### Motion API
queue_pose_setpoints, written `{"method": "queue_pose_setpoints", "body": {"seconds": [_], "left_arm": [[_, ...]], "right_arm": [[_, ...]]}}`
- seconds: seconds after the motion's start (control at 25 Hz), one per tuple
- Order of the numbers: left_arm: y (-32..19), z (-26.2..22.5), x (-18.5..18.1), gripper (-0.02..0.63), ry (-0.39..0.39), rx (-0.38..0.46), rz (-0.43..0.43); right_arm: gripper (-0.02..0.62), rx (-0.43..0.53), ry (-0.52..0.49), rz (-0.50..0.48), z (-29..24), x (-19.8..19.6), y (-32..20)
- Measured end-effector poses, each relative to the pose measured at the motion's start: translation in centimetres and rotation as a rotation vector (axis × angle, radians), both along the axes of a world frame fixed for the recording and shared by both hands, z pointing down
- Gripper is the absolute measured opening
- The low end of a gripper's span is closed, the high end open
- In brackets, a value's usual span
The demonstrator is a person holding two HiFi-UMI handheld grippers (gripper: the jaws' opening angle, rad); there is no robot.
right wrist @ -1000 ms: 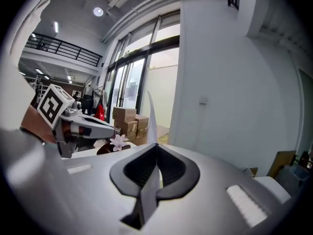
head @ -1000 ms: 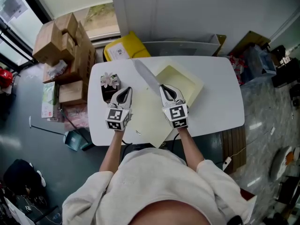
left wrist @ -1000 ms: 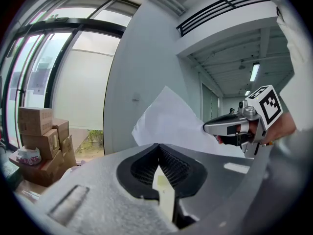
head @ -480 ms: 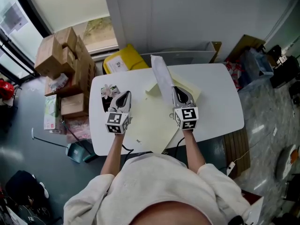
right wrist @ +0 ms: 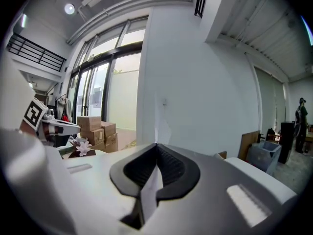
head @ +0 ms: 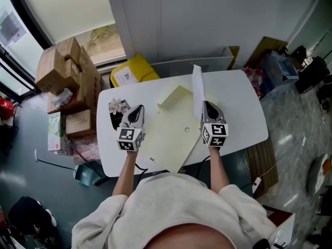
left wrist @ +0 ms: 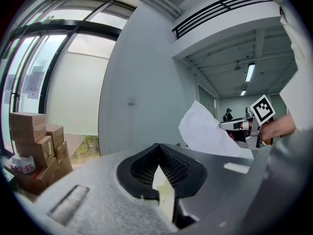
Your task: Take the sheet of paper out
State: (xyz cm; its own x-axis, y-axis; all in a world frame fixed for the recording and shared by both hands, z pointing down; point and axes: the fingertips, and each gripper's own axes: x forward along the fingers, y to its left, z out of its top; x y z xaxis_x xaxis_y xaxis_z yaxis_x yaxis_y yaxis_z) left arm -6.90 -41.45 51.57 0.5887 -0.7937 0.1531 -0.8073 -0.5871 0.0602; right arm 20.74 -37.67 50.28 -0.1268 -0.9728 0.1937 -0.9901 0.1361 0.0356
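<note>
The person stands at the white worktop (head: 244, 108) with a tool in each hand, and a pale yellow envelope (head: 171, 126) lies flat in front of them. That envelope is the thing to steer by.

The left tool (head: 138, 110) is at the envelope's left edge. Its jaws are pressed together on a strip of the pale yellow material, so it has the envelope pinned by that side. It points nearly level, away from the person.

Now the right tool (head: 206, 104), over at the envelope's right side. Its jaws are closed tight too, and between them is the sheet of paper (head: 197, 88). The sheet is white and stands up on edge, rising from the jaws above the envelope's far right corner. From the left tool's camera it shows as a broad white panel lifted clear above the worktop, with the right tool's marker cube behind it. Whether its lowest corner touches the envelope, I can't make out.

The envelope's far end is folded up a little, like a raised flap, and a small round fastener sits on its face near the right tool.

Just left of the envelope, beside the left tool, a small pot of pale flowers (head: 117, 108) sits on the worktop. Further left, off the worktop, cardboard boxes (head: 65, 69) are stacked on the floor. Beyond the envelope's far left corner is a yellow bin (head: 132, 69).
</note>
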Motion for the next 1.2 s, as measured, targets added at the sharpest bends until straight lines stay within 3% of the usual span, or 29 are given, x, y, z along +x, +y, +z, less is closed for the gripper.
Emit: {"method": "queue_pose_setpoints", "body": {"seconds": [1.2], "left_arm": [[0.0,0.5,0.8,-0.005,-0.001,-0.012,-0.002]], "right_arm": [[0.005,-0.044,0.008,-0.019,1.7,0.0,0.8]]}}
